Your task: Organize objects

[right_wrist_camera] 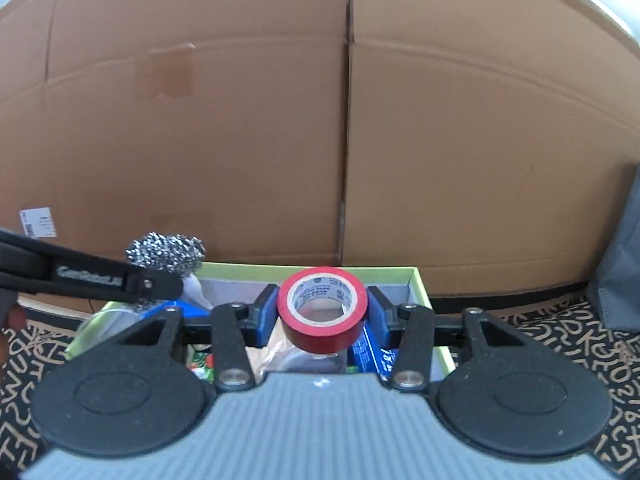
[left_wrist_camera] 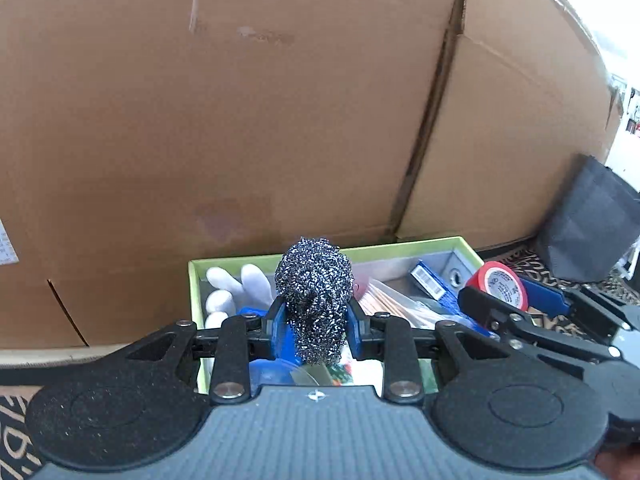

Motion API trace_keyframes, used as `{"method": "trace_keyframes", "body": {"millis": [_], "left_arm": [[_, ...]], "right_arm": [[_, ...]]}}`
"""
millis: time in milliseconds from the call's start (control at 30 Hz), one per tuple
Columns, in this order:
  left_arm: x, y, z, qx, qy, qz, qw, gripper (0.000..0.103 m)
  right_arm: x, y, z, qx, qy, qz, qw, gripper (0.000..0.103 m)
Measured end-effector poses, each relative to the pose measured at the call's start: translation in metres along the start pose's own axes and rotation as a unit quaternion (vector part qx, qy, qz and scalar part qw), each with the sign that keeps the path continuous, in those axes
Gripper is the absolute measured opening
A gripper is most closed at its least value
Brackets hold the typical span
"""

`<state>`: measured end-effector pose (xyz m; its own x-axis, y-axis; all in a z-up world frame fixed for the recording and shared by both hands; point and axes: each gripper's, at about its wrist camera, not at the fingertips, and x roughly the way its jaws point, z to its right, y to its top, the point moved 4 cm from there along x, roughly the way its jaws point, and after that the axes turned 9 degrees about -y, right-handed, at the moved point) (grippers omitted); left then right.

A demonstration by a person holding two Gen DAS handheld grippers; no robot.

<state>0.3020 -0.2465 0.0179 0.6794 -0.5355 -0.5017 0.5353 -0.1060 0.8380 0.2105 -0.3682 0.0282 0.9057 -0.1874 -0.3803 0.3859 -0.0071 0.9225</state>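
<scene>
Above the green-rimmed box [left_wrist_camera: 404,249], steel scourer [left_wrist_camera: 314,300] clamped in the left gripper [left_wrist_camera: 316,326], red tape roll [right_wrist_camera: 322,307] pinched in the right gripper [right_wrist_camera: 322,314], white glove [left_wrist_camera: 236,288] inside, cardboard wall [right_wrist_camera: 240,120] close behind the far rim, patterned mat [right_wrist_camera: 560,340] around.

Glove [left_wrist_camera: 236,288] in tray [left_wrist_camera: 196,300], boxes [left_wrist_camera: 240,120] behind

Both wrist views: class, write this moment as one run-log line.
left gripper: shut on steel wool scourer | right gripper: shut on red tape roll | both above green-rimmed box
</scene>
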Motion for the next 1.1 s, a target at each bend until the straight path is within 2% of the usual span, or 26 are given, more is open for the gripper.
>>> {"method": "trace_keyframes", "body": {"millis": [100, 200, 233, 267, 333, 433, 500, 600, 800, 900, 1100], "left_arm": [[0.004, 0.000, -0.001, 0.003, 0.006, 0.001, 1.0000, 0.032], [0.007, -0.001, -0.002, 0.004, 0.010, 0.006, 0.9999, 0.038], [0.007, -0.001, -0.002, 0.007, 0.010, 0.012, 0.9999, 0.052], [0.007, -0.001, -0.007, 0.009, 0.008, 0.019, 0.9998, 0.077], [0.005, -0.003, -0.010, 0.007, 0.010, 0.025, 0.9996, 0.096], [-0.002, -0.004, -0.012, 0.009, 0.018, 0.034, 0.9992, 0.096], [-0.006, -0.004, -0.011, 0.013, 0.019, 0.036, 0.9991, 0.096], [-0.011, -0.006, -0.011, 0.023, 0.024, 0.041, 0.9986, 0.096], [-0.047, -0.021, -0.001, 0.027, 0.031, 0.046, 0.9981, 0.096], [-0.069, -0.030, 0.007, 0.035, 0.039, 0.049, 0.9974, 0.098], [-0.121, -0.061, 0.023, 0.037, 0.036, 0.056, 0.9971, 0.099]], "right_arm": [[0.014, 0.001, -0.004, -0.003, -0.002, 0.001, 1.000, 0.046], [0.024, -0.002, -0.006, -0.001, -0.001, -0.004, 1.000, 0.046], [0.028, -0.003, -0.008, -0.002, -0.001, -0.005, 1.000, 0.046], [0.030, -0.004, -0.010, -0.006, -0.004, -0.005, 1.000, 0.048], [0.034, -0.008, -0.013, -0.021, -0.018, -0.009, 1.000, 0.079], [0.025, -0.012, -0.013, -0.030, -0.043, 0.010, 0.999, 0.097], [0.019, -0.011, -0.010, -0.024, -0.044, 0.014, 0.999, 0.103], [0.004, -0.011, -0.009, -0.016, -0.039, 0.017, 0.999, 0.103], [-0.042, -0.017, -0.012, -0.019, -0.030, 0.012, 0.999, 0.103], [-0.076, -0.021, -0.013, -0.019, -0.028, 0.013, 0.999, 0.103], [-0.156, -0.008, -0.008, -0.028, -0.028, 0.028, 0.999, 0.103]]}}
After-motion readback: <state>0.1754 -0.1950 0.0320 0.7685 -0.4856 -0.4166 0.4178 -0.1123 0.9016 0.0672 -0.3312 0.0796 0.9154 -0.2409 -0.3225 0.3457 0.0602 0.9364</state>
